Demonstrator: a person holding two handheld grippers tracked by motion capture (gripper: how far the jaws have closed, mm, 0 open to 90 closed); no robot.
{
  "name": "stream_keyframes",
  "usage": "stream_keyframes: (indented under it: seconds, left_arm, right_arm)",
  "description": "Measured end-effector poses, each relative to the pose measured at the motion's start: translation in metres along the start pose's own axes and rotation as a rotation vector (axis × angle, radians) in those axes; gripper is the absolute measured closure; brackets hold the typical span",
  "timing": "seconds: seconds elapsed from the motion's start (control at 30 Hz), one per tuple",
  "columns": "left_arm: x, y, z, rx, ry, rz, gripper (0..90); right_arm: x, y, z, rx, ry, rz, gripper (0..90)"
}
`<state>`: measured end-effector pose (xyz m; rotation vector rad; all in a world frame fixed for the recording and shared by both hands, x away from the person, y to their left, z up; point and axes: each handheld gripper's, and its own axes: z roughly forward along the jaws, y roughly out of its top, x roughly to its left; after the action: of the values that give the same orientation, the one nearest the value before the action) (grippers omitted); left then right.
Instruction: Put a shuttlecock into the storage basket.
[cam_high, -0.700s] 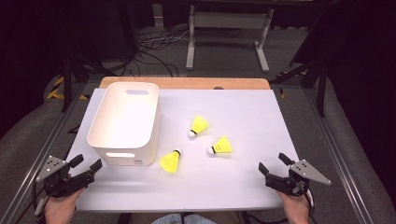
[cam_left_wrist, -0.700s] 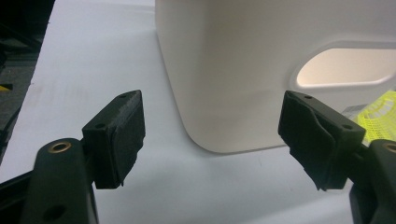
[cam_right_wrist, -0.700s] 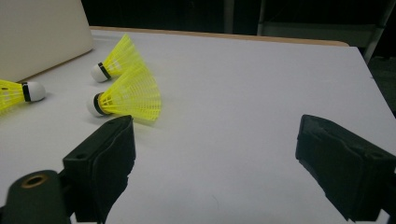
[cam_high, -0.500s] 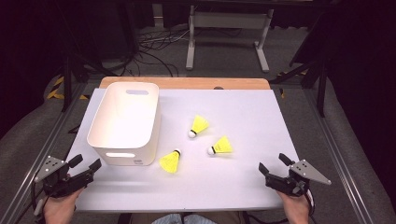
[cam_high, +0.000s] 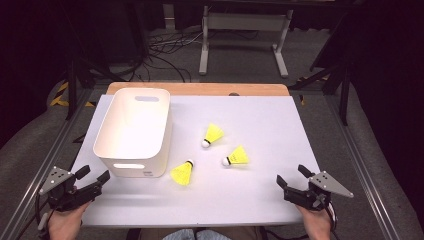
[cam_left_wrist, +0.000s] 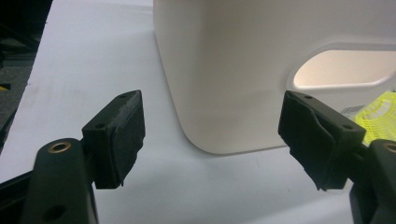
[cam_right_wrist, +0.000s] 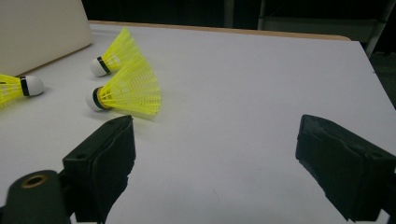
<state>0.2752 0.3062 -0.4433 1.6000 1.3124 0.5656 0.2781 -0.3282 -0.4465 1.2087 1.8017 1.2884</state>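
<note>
- You are holding the left claw (cam_high: 93, 180) at the near left corner of the worktop (cam_high: 260, 115), jaws spread wide and gripping nothing; it is pointing at the near wall of the white bin (cam_high: 134, 131), just short of it.
- You are holding the right claw (cam_high: 291, 179) at the near right corner, jaws likewise standing apart and empty, aimed across bare surface toward the shuttlecocks.
- Three yellow shuttlecocks are lying on their sides right of the bin: the nearest shuttlecock (cam_high: 182, 172) just beside the bin's near right corner, the middle shuttlecock (cam_high: 236, 157) to its right, the far shuttlecock (cam_high: 213, 134) behind both. None is touching another or the bin.
- Judgement: both claws are waiting parked at the corners, so the work of moving shuttlecocks into the bin is not yet begun.
- The bin is sitting open-topped on the left half, its handle cutout (cam_left_wrist: 343, 68) facing the left claw; the tall wall is blocking a low, direct path from that side.
- The right claw is enjoying open room: nothing is lying between it and the middle shuttlecock.
- Both claws are sitting close to the worktop's near edge; its right edge is running just beside the right claw.
- Judgement: the light shuttlecocks are likely to roll if nudged by a jaw.
</note>
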Motion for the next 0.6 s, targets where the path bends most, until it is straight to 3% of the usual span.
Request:
stream_keyframes:
  seconds: [0.6]
  left_arm:
    - [-0.0041,0.0040,0.0017,0.028,-0.005,0.009,23.8]
  right_arm:
    - [0.0008,-0.0005,0.0007,0.015,0.001,-0.003,12.6]
